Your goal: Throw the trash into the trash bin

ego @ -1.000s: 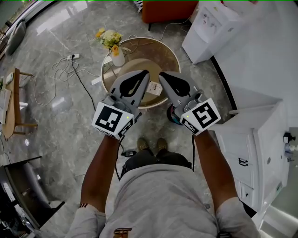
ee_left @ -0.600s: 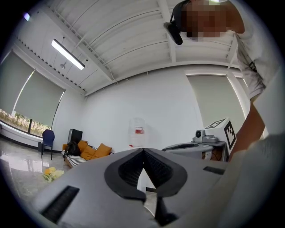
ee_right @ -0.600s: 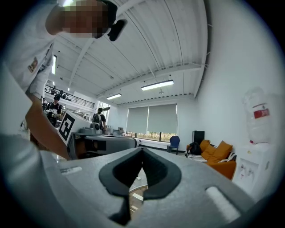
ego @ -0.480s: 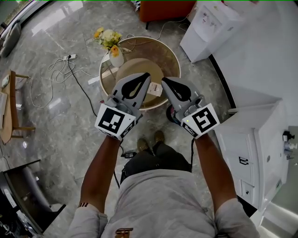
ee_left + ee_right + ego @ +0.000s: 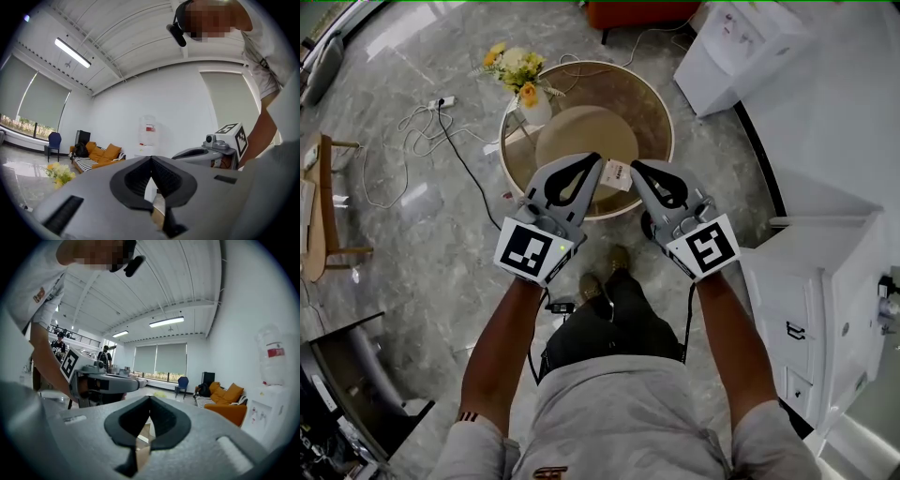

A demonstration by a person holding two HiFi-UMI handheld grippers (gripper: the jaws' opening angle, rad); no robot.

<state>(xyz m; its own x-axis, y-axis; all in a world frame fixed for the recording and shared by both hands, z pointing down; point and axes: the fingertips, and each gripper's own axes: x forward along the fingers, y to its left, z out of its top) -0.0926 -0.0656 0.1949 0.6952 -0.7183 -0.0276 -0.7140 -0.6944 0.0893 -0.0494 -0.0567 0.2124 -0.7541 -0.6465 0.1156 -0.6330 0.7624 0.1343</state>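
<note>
A small white printed scrap of paper [image 5: 616, 174] lies near the front edge of the round table [image 5: 661, 122]. Both grippers hover side by side above that edge, pointing roughly level. My left gripper [image 5: 595, 157] is shut with nothing between its jaws, its tip just left of the scrap. My right gripper [image 5: 636, 166] is also shut and empty, just right of the scrap. A dark round container [image 5: 648, 223] stands on the floor beside the table, mostly hidden under the right gripper. In the left gripper view the closed tips [image 5: 151, 158] meet; the right gripper view shows the same [image 5: 150, 397].
A vase of yellow flowers [image 5: 528, 98] stands on the table's left side. A water dispenser [image 5: 731, 42] and white cabinets [image 5: 811, 281] line the right. Cables and a power strip [image 5: 441, 101] lie on the floor at left, by a wooden chair [image 5: 328, 211].
Both grippers have come down toward the table edge, still shut. The person has stepped closer to the table, and the scrap now sits right between the two tips.
</note>
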